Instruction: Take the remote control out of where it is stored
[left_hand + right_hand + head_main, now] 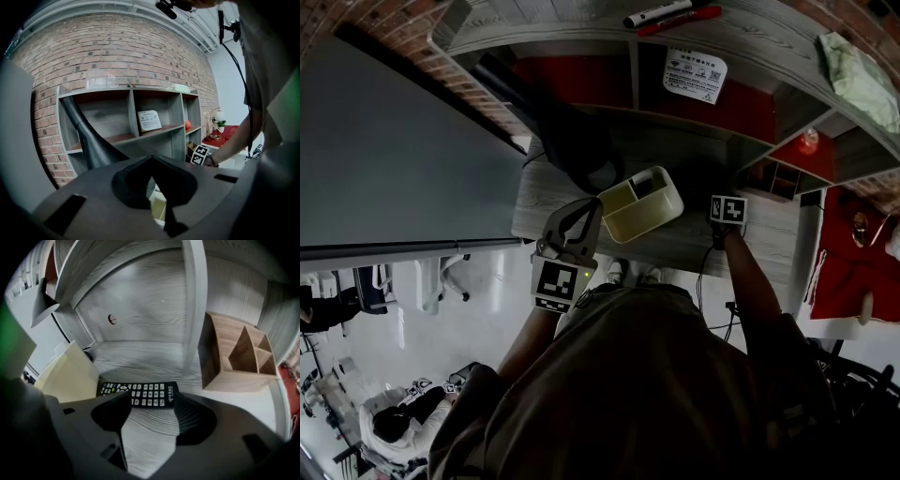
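Note:
The black remote control lies flat on the wooden desk, crosswise, next to a cream storage box. My right gripper is open right over its near edge, with a jaw tip at either side of its right half. In the head view only the right gripper's marker cube shows, and the remote is hidden. My left gripper hovers at the near left corner of the cream box, shut with nothing in it; in its own view the jaw tips meet.
A black cone-shaped lamp stands left of the box. A small wooden organiser sits at the right under the shelf. The shelf unit above carries markers and a printed card. A grey panel stands at left.

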Tool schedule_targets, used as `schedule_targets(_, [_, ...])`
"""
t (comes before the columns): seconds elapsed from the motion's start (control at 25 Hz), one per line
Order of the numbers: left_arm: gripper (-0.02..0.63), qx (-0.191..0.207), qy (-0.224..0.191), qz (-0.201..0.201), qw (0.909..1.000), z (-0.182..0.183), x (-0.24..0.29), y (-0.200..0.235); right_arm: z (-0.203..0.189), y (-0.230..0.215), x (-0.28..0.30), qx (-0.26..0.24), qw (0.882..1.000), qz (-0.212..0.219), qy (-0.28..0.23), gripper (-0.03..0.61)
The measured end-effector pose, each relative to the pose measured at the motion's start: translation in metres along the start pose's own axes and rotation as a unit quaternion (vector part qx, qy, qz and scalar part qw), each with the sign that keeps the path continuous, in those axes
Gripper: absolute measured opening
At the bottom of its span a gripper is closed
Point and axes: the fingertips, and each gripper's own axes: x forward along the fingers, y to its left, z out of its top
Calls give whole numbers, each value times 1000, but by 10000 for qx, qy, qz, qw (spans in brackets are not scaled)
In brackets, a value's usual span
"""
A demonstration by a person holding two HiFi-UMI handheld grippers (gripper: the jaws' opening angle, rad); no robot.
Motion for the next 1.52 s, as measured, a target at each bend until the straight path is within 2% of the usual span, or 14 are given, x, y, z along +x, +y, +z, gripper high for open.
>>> schedule_targets(0.48, [11,9,23,-43,10000,-4,-4,-6,18,8,-20,-130,9995,33,-289,287])
schedule_targets(0.56, [11,-80,-38,-75,9999,-3,-5,-6,28,9,-30,-274,9986,-6,-449,287])
schedule_targets(0.64, [11,-161,-97,-93,9998,-1,-5,-6,39,14,-45,-628,9958,-88,-659,287])
schedule_targets(0.76, [11,-149,-133,-117,9997,0,-4,-7,56,25,-68,-1081,9892,-93,-985,287])
schedule_targets(1.0, [11,-334,-233,-90,9991,3,-4,-5,85,52,-121,-1437,9759,11,-1645,287])
schedule_targets(1.16, [11,-333,-265,-110,9990,4,-2,-3,107,76,-162,-1746,9598,117,-2195,287])
schedule_targets(1.44, [11,-223,-443,-107,9987,17,-2,8,129,114,-228,-1996,9336,404,-2947,284])
schedule_targets(1.52, [11,-218,-490,-82,9985,21,-2,12,134,126,-245,-2111,9236,449,-3169,252])
